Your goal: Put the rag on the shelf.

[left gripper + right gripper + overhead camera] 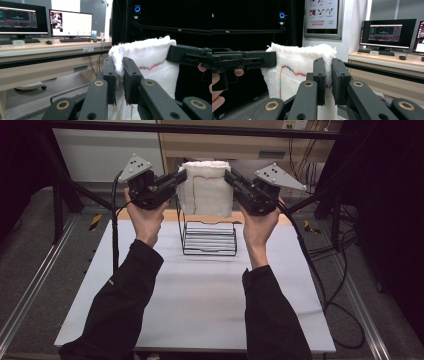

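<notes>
Both tongs, left [181, 176] and right [230, 176], pinch the white terry towel [206, 195] corners; uneven tension may slip one, missing the black wire rack [209, 239].

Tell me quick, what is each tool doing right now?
Left tool: shut, pinching one top corner of the white towel.
Right tool: shut, pinching the other top corner, so the towel hangs above the wire rack.

Dim, soft-focus frames (dark surroundings), bright glaring screens.
</notes>
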A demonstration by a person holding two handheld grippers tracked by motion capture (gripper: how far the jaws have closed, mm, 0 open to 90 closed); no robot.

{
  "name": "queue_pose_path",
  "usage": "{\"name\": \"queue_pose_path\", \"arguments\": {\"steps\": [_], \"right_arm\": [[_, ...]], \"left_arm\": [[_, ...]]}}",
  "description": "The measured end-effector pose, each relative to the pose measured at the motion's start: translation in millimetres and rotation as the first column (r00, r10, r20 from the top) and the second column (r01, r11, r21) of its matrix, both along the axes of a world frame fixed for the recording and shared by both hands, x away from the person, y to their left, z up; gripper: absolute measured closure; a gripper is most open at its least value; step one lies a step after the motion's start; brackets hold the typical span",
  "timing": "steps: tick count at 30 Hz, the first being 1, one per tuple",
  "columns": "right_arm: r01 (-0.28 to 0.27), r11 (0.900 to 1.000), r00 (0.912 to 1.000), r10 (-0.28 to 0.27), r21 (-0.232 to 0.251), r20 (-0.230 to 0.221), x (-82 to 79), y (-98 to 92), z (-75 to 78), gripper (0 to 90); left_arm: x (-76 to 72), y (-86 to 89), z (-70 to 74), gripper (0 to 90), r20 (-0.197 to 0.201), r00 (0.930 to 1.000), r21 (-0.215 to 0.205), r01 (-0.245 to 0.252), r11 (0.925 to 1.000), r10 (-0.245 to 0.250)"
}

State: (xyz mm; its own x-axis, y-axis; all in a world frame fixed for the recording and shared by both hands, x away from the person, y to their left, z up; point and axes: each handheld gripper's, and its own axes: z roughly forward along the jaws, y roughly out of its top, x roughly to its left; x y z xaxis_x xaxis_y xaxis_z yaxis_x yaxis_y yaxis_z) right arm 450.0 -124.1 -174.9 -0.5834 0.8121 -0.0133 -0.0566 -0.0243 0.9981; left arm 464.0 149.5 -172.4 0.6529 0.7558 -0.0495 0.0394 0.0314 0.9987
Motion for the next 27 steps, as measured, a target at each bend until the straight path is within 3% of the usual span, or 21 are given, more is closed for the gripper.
{"name": "queue_pose_path", "arguments": {"steps": [16, 27], "right_arm": [[0.005, 1.0, 1.0, -0.005, 0.0, -0.001, 24.2, 3.6, 15.6, 82.6], [0.012, 1.0, 0.9999, -0.012, 0.004, -0.009, 43.1, 2.0, 15.6, 82.5]], "left_arm": [[17.7, -1.0, 17.3, 81.3, 0.009, 0.9997, 0.028, -0.024, 0.9993, 0.024], [34.3, -5.4, 17.5, 81.3, 0.0, 0.999, 0.033, -0.044, 0.9985, 0.044]]}}
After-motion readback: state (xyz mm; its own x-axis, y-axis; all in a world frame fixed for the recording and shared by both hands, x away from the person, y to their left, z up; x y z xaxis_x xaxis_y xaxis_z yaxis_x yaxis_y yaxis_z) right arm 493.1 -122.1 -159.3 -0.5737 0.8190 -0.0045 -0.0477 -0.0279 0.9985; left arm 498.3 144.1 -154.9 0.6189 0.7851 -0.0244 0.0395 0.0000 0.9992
